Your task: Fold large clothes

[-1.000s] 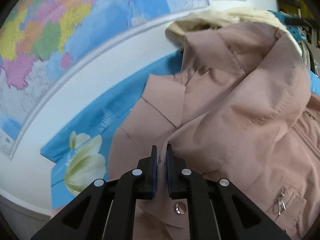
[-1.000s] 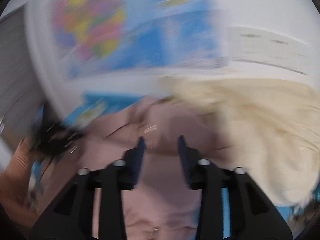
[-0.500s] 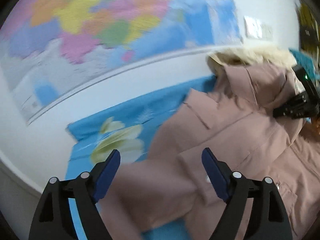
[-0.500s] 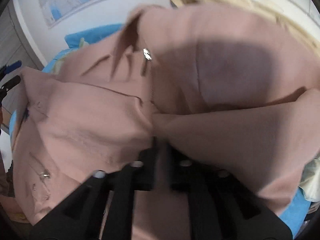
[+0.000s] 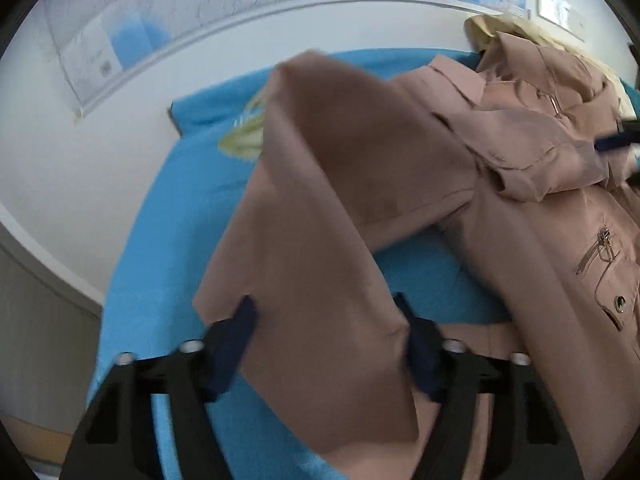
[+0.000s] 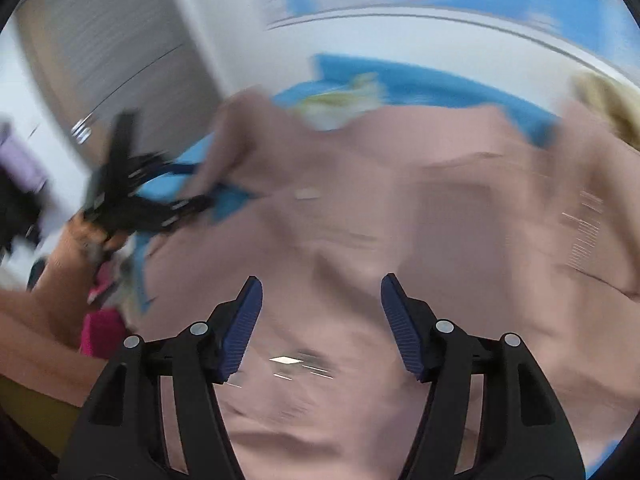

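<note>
**Left wrist view: sleeve between closing jaws, body of the jacket waiting**

Left wrist view shows the dusty-pink jacket (image 5: 532,208) spread on a blue floral sheet (image 5: 188,208), its collar up toward the wall near a cream garment (image 5: 492,26). One sleeve (image 5: 320,208) reaches from the shoulder down toward the camera, its cuff end lying between the fingers of the left gripper (image 5: 326,332). The jaws are closing around it. The right pad seems to touch the cloth edge and the left pad sits at the sleeve's other edge, but I cannot say they press it, so I read the sleeve as bracketed, not yet clamped.

The right wrist view is badly smeared. The right gripper (image 6: 316,324) hangs over the jacket's body with its jaws opening and nothing caught between them, only pink cloth lying beneath. The other gripper and the hand holding it show blurred at the left of that view.

In my judgement the step in hand is taking the sleeve to lay it across the chest. To do it well, bite the cuff squarely across its width so it does not bunch, lift only enough to clear the sheet, and carry it over in one sweep toward the zip pocket (image 5: 600,252). The free gripper would best pin the shoulder seam so the body does not drag. A wall map (image 5: 160,8) hangs behind.
</note>
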